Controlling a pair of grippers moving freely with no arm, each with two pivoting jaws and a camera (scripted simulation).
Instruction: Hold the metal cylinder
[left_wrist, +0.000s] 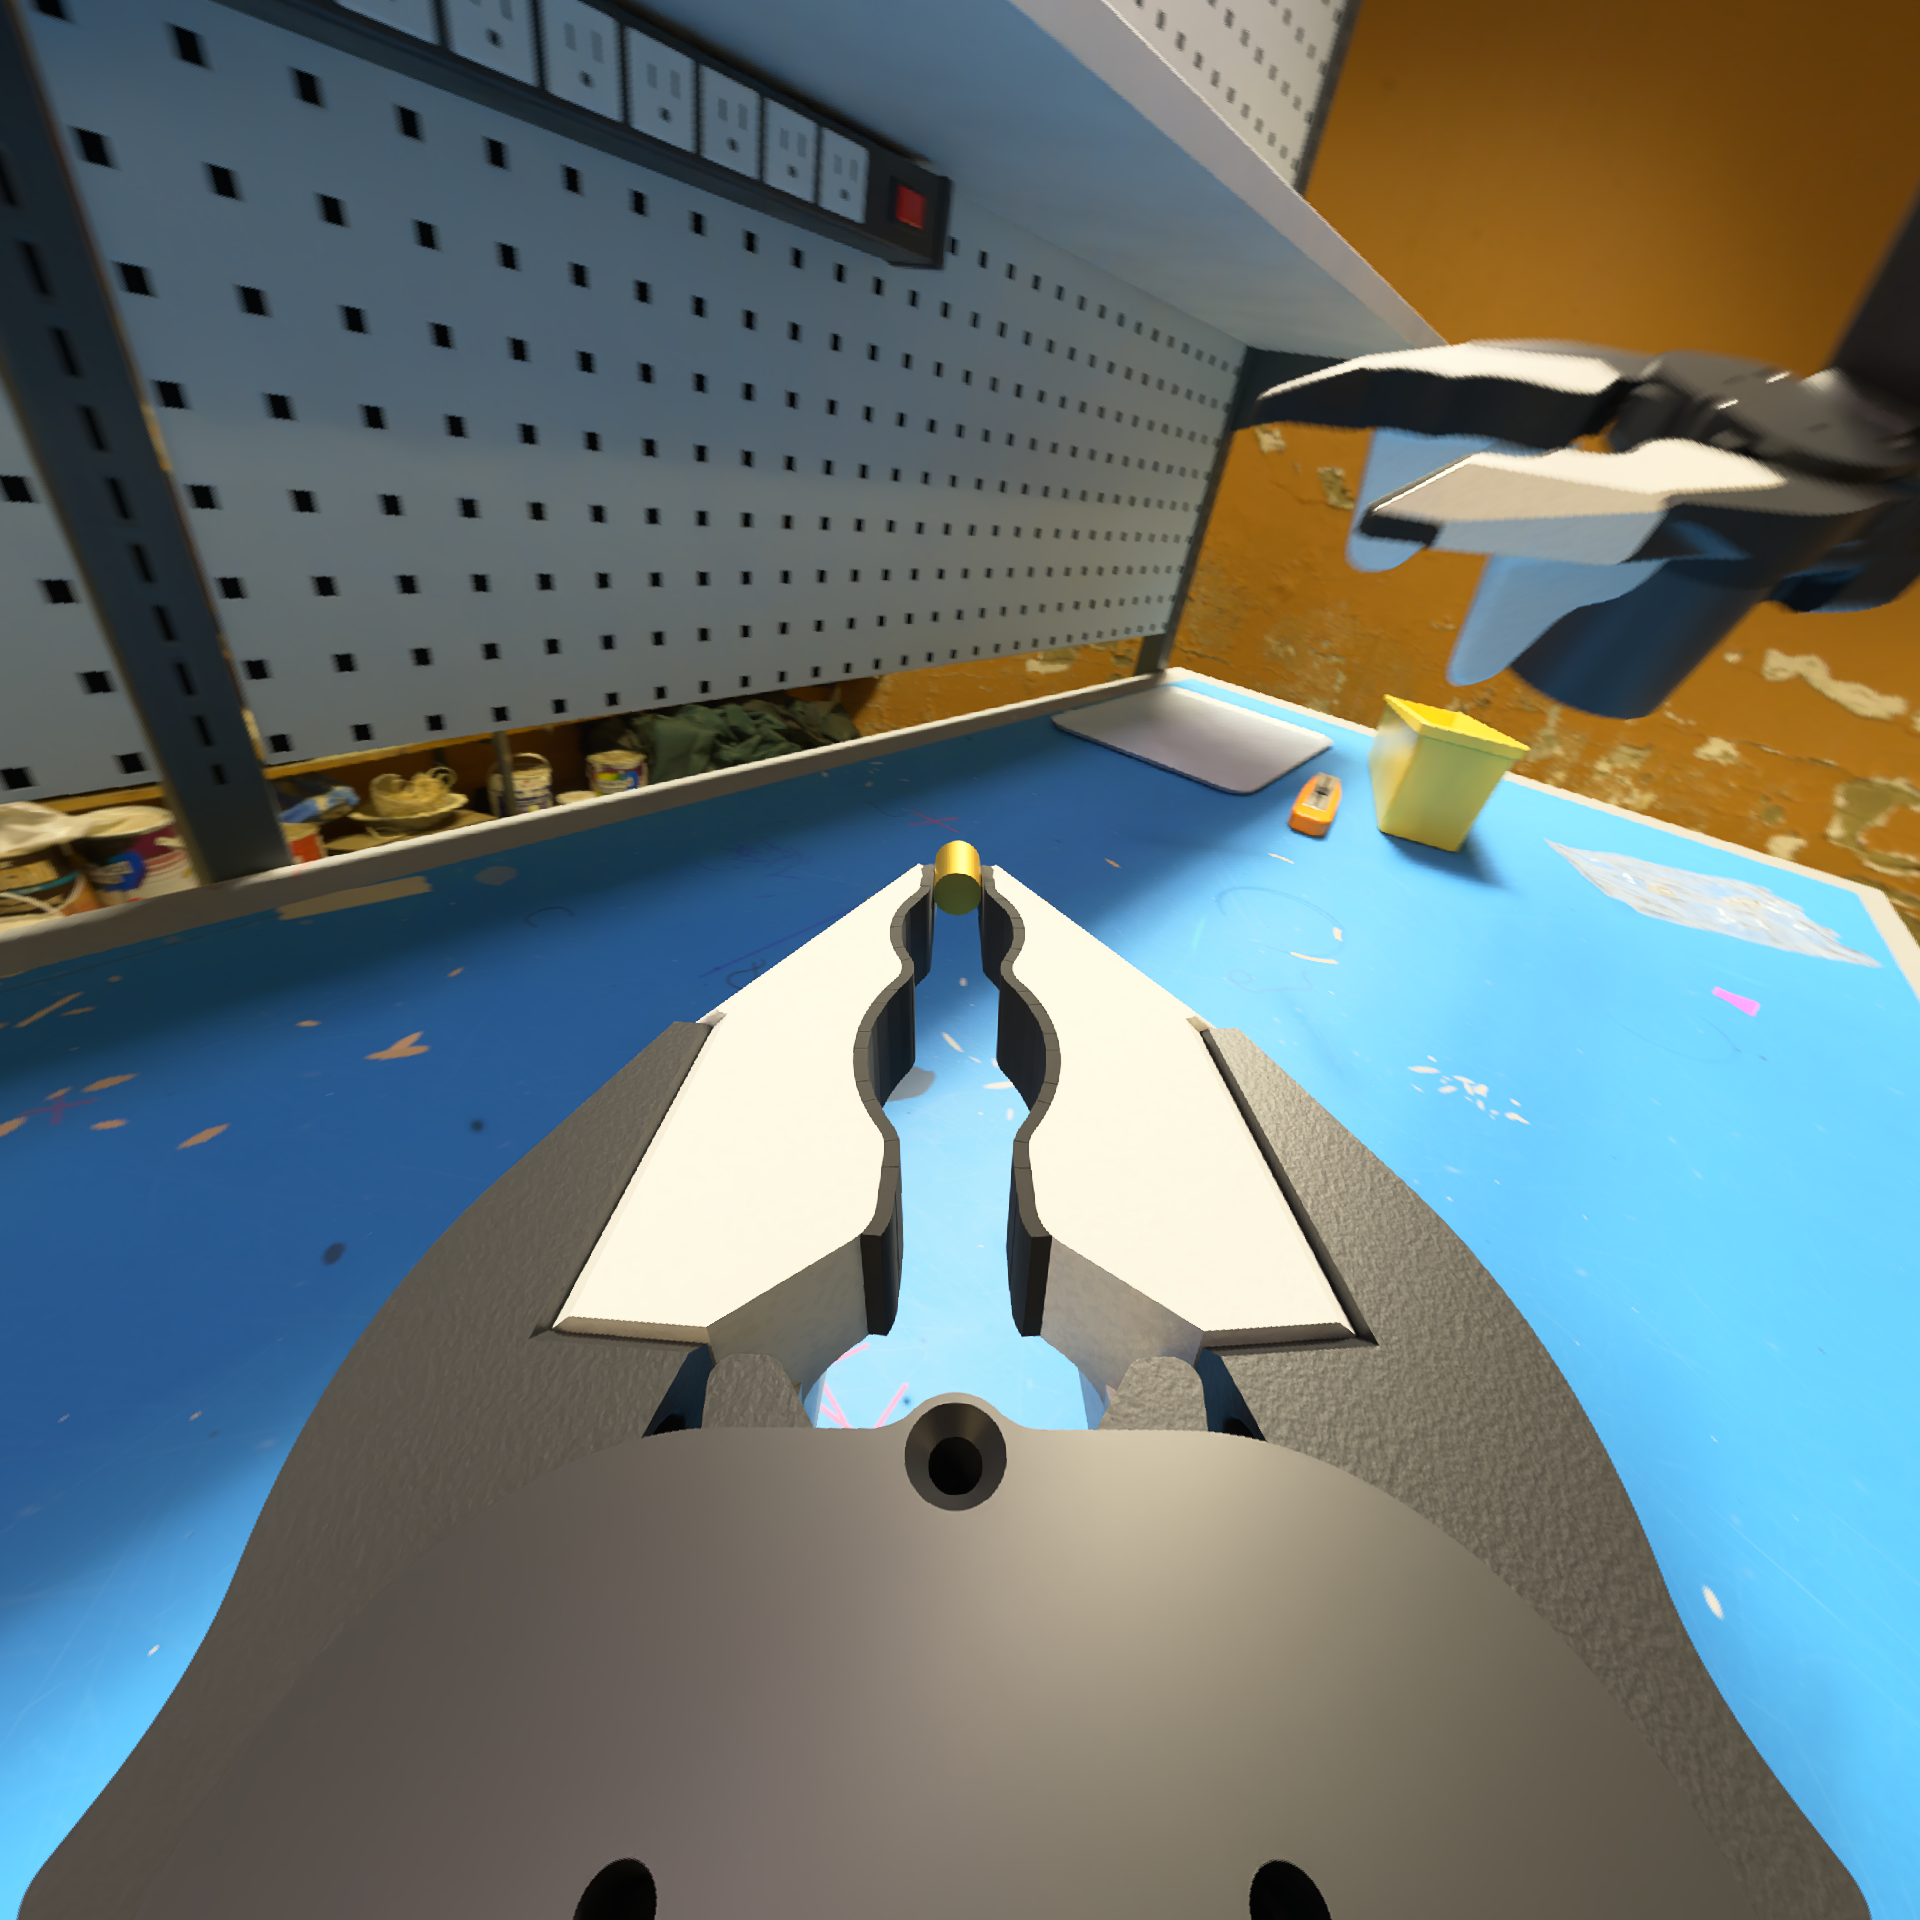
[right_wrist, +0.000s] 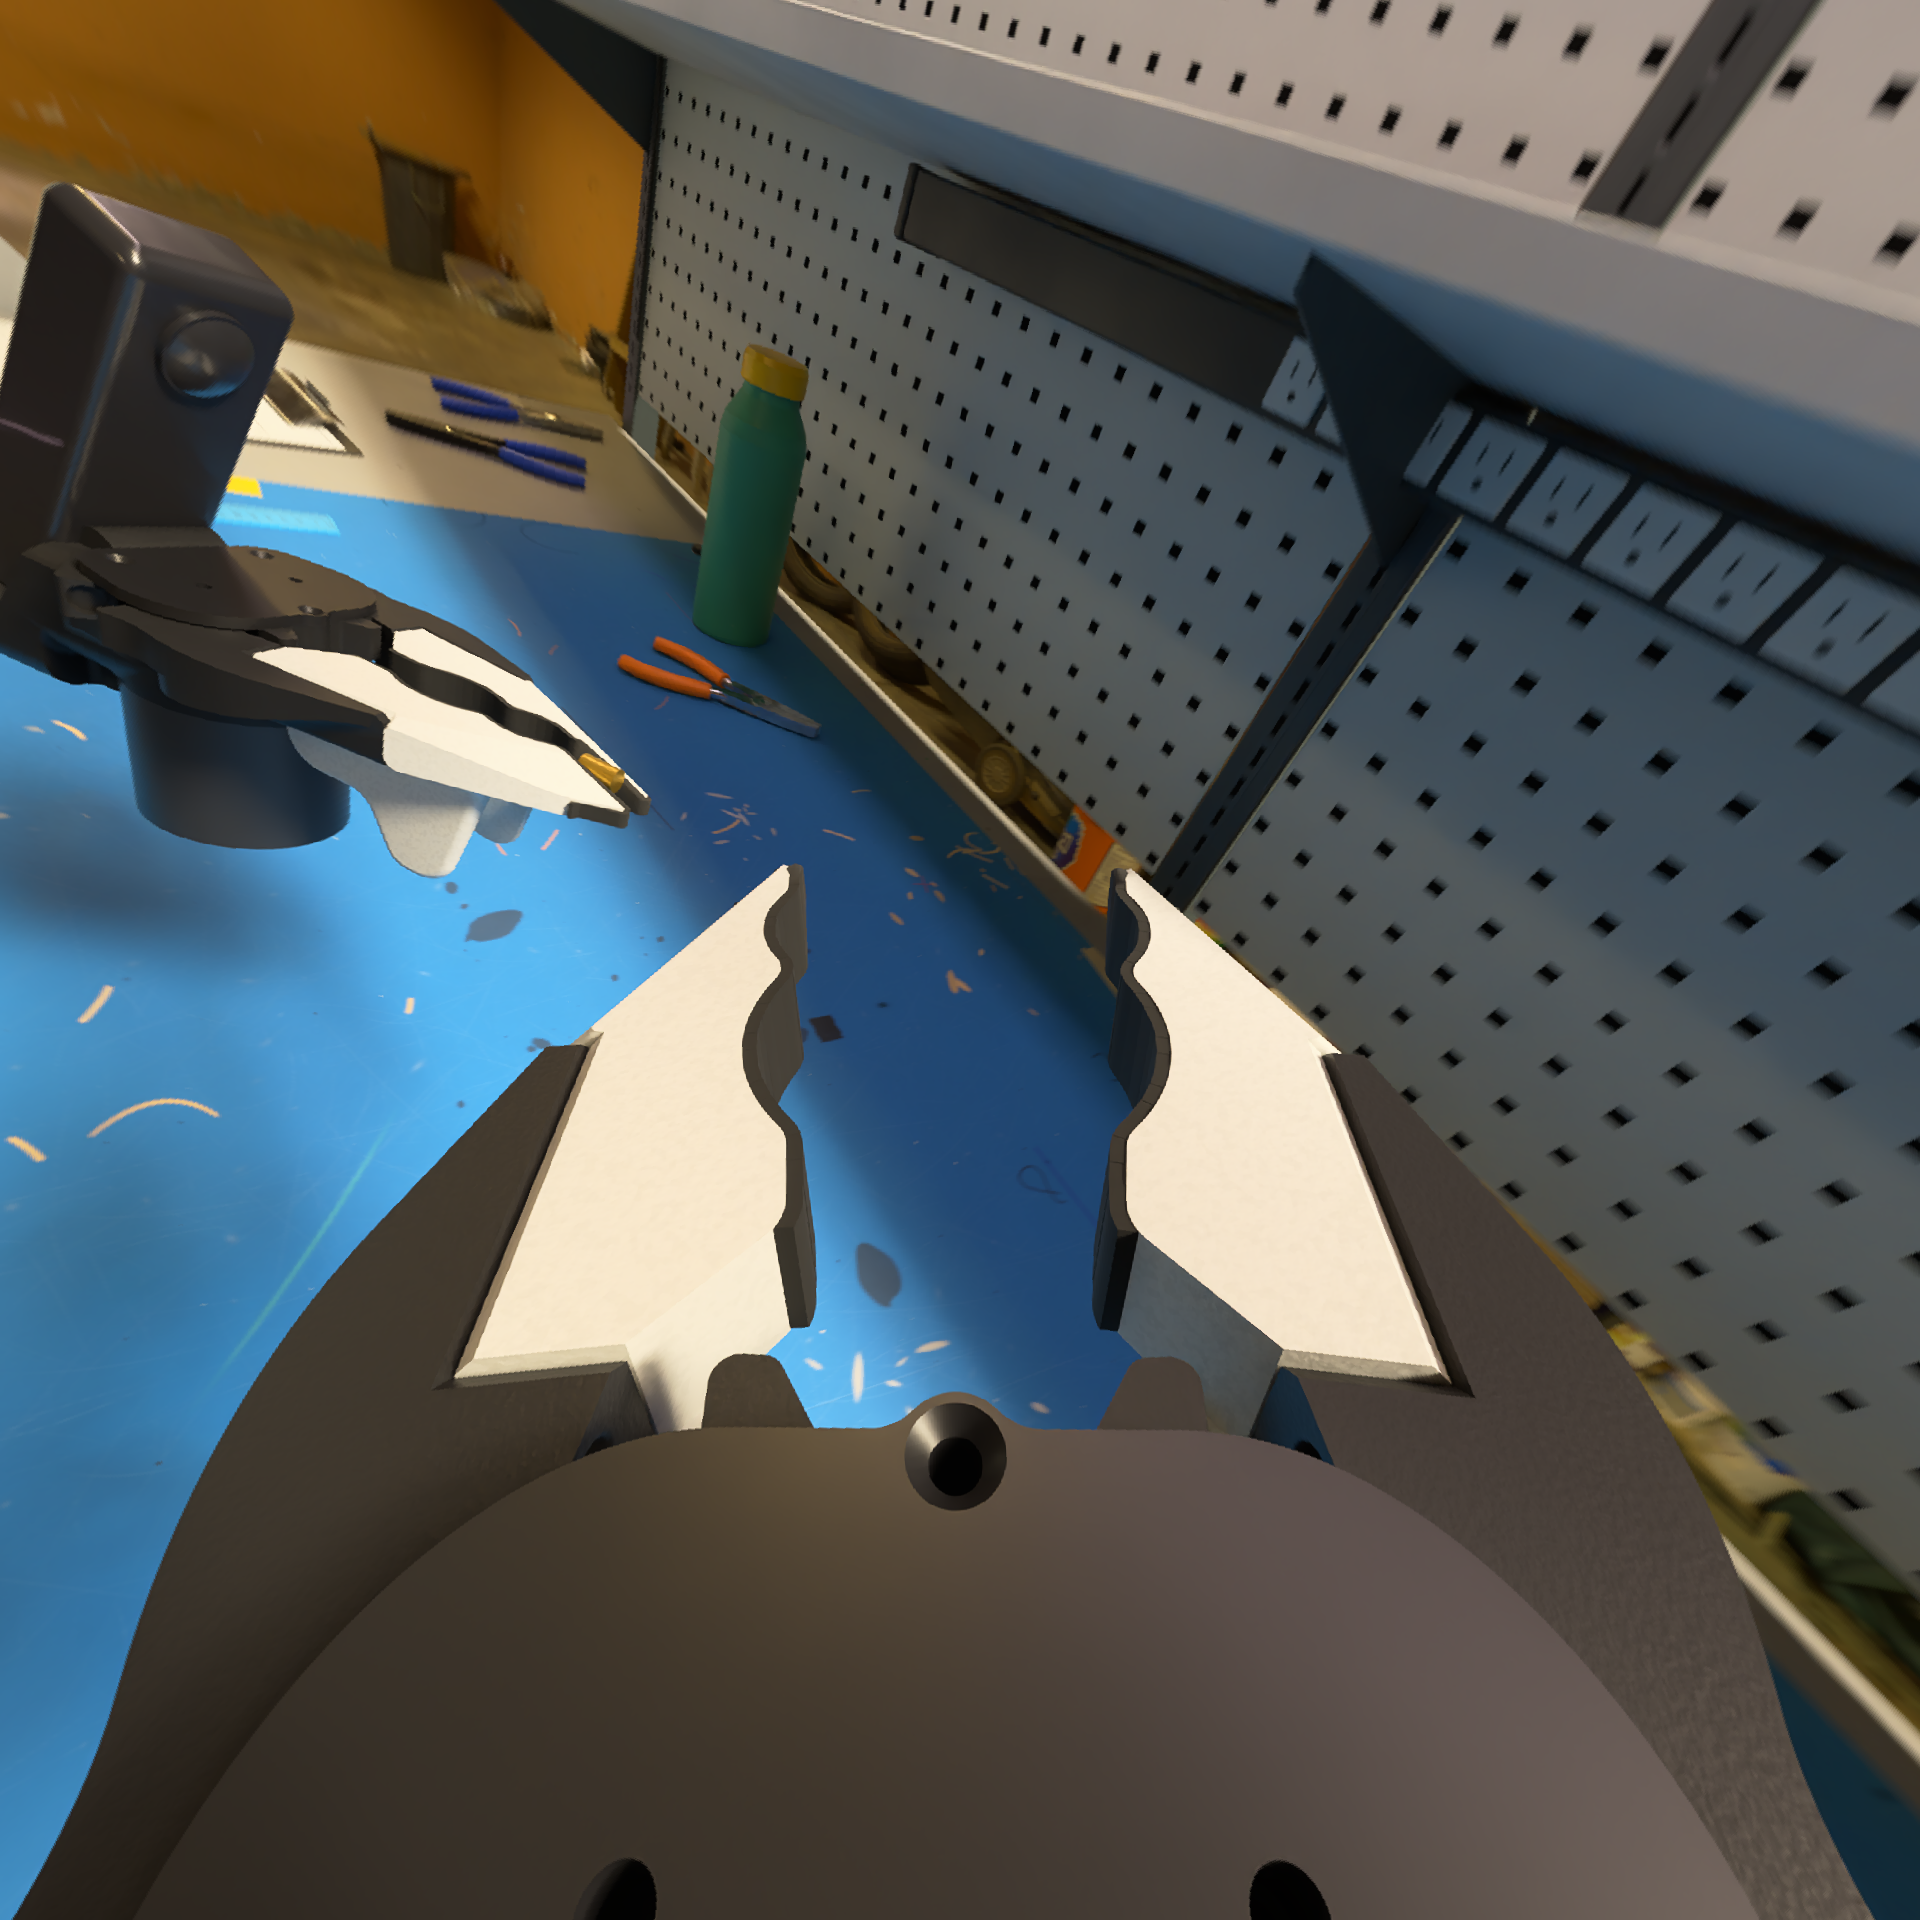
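Observation:
The metal cylinder (left_wrist: 956, 878) is small and brass-coloured. My left gripper (left_wrist: 956, 883) is shut on it at the very fingertips and holds it above the blue bench mat (left_wrist: 1558, 1195). In the right wrist view the left gripper (right_wrist: 608, 795) shows at the left with the cylinder (right_wrist: 601, 770) pinched at its tips. My right gripper (right_wrist: 956, 883) is open and empty, hovering above the mat near the pegboard. It also shows in the left wrist view (left_wrist: 1320, 457) at the upper right, jaws apart.
A grey pegboard (left_wrist: 675, 468) with a power strip (left_wrist: 665, 94) backs the bench under a shelf. A yellow bin (left_wrist: 1439, 769), an orange tool (left_wrist: 1314, 803) and a grey pad (left_wrist: 1195, 738) sit at the far right. A green bottle (right_wrist: 750, 499) and orange pliers (right_wrist: 717, 686) stand by the pegboard.

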